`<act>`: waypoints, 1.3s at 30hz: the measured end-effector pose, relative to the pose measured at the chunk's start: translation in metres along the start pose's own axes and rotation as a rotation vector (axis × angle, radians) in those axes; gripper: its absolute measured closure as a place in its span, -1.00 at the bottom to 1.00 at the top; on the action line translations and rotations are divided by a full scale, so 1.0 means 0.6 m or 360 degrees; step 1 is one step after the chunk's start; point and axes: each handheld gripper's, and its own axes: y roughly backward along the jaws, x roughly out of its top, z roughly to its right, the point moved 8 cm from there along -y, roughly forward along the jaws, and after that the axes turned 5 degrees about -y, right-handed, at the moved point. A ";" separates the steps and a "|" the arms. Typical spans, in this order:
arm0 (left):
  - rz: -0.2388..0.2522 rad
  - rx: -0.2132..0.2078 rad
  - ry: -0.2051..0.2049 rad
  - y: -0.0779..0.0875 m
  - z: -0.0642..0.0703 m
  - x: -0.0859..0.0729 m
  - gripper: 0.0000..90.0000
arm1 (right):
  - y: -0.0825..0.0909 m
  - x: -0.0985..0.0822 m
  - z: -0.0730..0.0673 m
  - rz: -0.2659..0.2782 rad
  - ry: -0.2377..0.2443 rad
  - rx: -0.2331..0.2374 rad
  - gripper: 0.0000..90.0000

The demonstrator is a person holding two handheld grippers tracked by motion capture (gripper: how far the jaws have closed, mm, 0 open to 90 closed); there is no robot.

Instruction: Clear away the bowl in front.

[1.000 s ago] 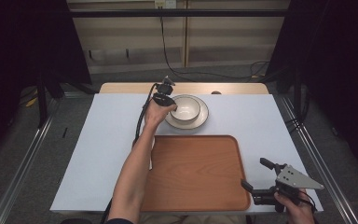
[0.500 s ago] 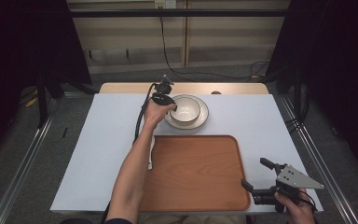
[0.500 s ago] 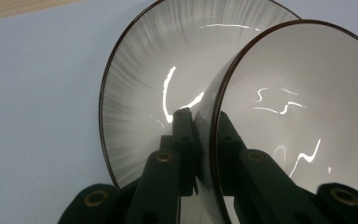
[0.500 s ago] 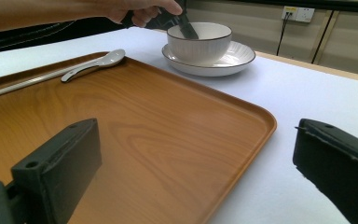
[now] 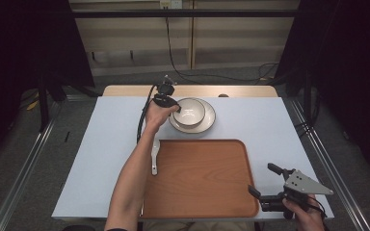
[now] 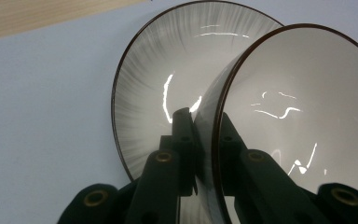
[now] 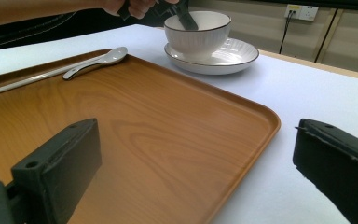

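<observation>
Bowl (image 5: pixel 190 112): white, dark-rimmed, standing on a plate (image 5: pixel 208 123) at the far middle of the table (image 5: pixel 96 159). High view: left gripper (image 5: pixel 173 107) clamps the bowl's left rim; wooden tray (image 5: pixel 200 178) lies directly nearer, spoon (image 5: pixel 154 155) along its left edge; right gripper (image 5: pixel 265 187) hovers at the tray's near right corner, well apart.

Left gripper view: jaws pinch the bowl (image 6: pixel 298 116) wall, one inside, one outside, plate (image 6: pixel 168 79) behind.

Right gripper view: jaws wide, holding nothing; tray (image 7: pixel 168 130) ahead, bowl (image 7: pixel 198 30) beyond. Pale blue tabletop, dark curtained room.
</observation>
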 end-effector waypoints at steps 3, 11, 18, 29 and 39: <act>0.0016 -0.0028 0.0019 0.013 0.000 0.000 0.84 | 0.001 0.001 0.002 0.0006 0.0007 -0.0004 -0.99; 0.0057 -0.0001 -0.0014 0.039 0.002 -0.010 0.84 | 0.002 0.003 0.000 0.0020 0.0000 0.0001 -0.99; 0.0083 -0.0005 -0.0064 0.061 0.009 -0.014 0.84 | 0.002 0.003 0.001 0.0023 -0.0001 -0.0005 -0.99; 0.0165 -0.0076 -0.0107 0.080 0.044 -0.019 0.84 | 0.001 0.003 0.002 0.0026 0.0012 -0.0017 -0.99; 0.0065 -0.0174 -0.0278 0.068 0.090 -0.024 0.84 | 0.001 0.001 0.001 0.0016 0.0007 -0.0012 -0.98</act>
